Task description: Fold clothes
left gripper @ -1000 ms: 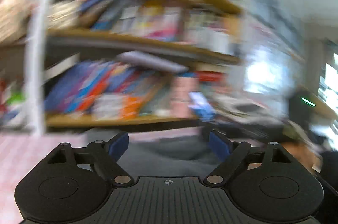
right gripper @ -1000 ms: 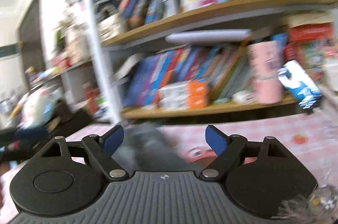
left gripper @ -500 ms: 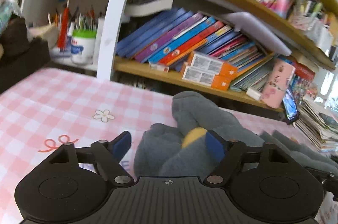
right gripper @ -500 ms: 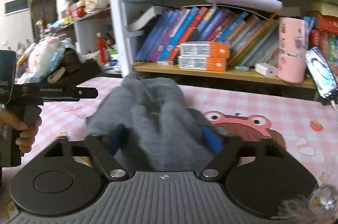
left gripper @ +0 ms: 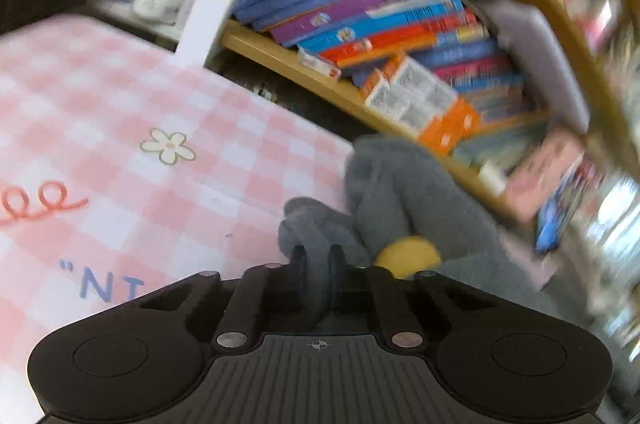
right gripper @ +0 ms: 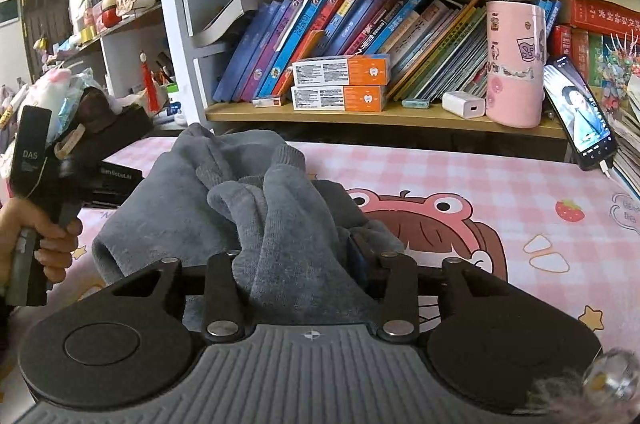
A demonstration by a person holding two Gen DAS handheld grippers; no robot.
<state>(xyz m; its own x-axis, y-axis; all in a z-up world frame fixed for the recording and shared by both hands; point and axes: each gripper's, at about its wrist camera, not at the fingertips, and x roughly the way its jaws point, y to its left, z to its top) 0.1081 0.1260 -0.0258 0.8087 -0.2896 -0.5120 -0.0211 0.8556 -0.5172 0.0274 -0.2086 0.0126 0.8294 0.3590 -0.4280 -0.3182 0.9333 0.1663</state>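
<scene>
The left gripper point(left gripper: 318, 260) is seen with its two fingers drawn close together, a fold of the grey fleece garment point(left gripper: 404, 191) pinched between them. The right gripper point(right gripper: 296, 256) is narrowed onto a thick bunch of the same cloth point(right gripper: 240, 207), which is heaped over its fingers so that only one blue pad point(right gripper: 357, 256) is visible.

The garment is laid on a table covered by a pink-and-white checked cloth point(right gripper: 460, 179), printed with a pink cartoon frog point(right gripper: 432, 220), a strawberry point(right gripper: 569, 211), a white flower point(left gripper: 168, 145) and red curls. Behind the table a wooden shelf point(right gripper: 360, 115) is packed with leaning books point(right gripper: 320, 39), two orange-and-white boxes point(right gripper: 340, 81), a white charger point(right gripper: 464, 103) and a pink mug-shaped container point(right gripper: 514, 63). A phone point(right gripper: 580, 119) with a lit screen is propped at the shelf's right end. A person's hand point(right gripper: 38, 244) is seen at the left edge of the right wrist view, wrapped around the handle of the left gripper.

The garment is crumpled and unfolded, its ribbed cuffs or hems turned upward (which part is which cannot be told). A yellow patch point(left gripper: 408, 256) is shown among the folds in the left wrist view, which is motion-blurred
</scene>
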